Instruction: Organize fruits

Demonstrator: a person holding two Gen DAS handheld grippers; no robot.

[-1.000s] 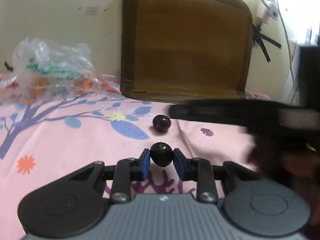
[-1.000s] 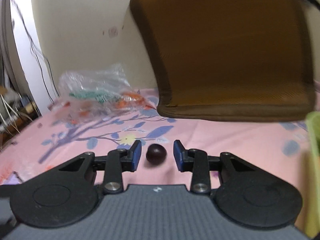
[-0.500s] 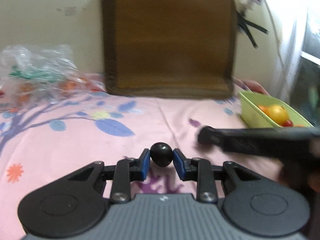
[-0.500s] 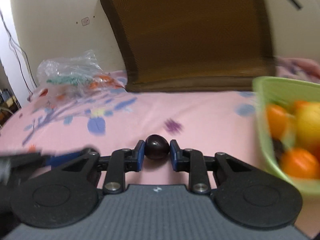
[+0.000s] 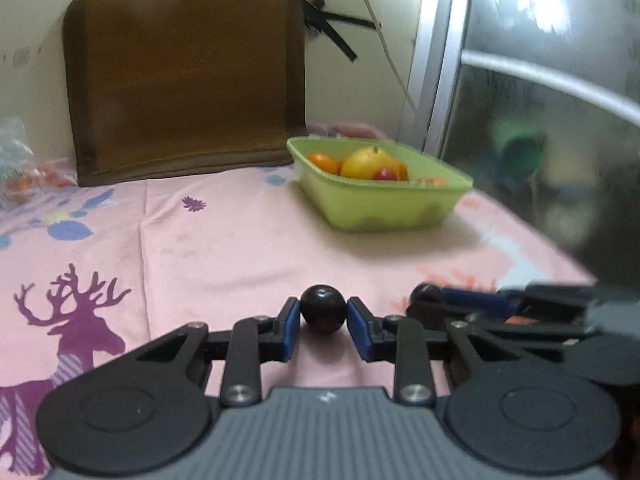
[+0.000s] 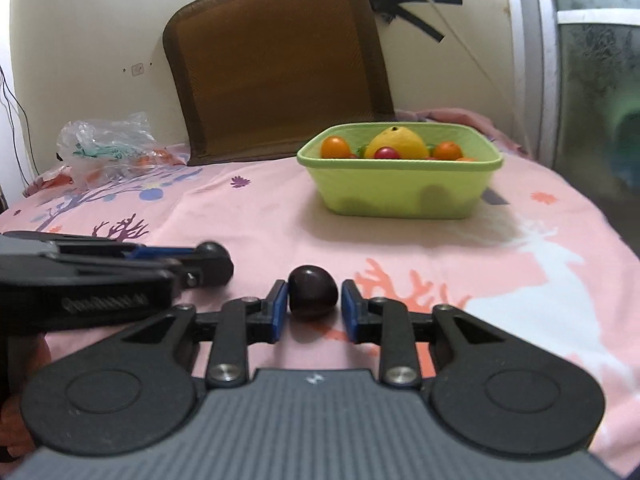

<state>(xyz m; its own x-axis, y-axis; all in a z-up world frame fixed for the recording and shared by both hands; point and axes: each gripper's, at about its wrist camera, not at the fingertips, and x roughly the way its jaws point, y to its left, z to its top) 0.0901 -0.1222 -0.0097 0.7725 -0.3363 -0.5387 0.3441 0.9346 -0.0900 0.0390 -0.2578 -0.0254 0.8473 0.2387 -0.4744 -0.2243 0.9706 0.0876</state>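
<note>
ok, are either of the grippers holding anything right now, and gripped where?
Both. Left gripper pinches a dark round fruit across its middle; right gripper pinches another dark fruit by its sides.

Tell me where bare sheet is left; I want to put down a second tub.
The pink sheet is bare between the green tub and the plastic bag, and in front of the tub. The tub is full, and both grippers fill the near edge.

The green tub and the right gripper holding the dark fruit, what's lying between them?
Nothing: only bare pink sheet separates the right gripper from the green tub, seen in the right wrist view.
</note>
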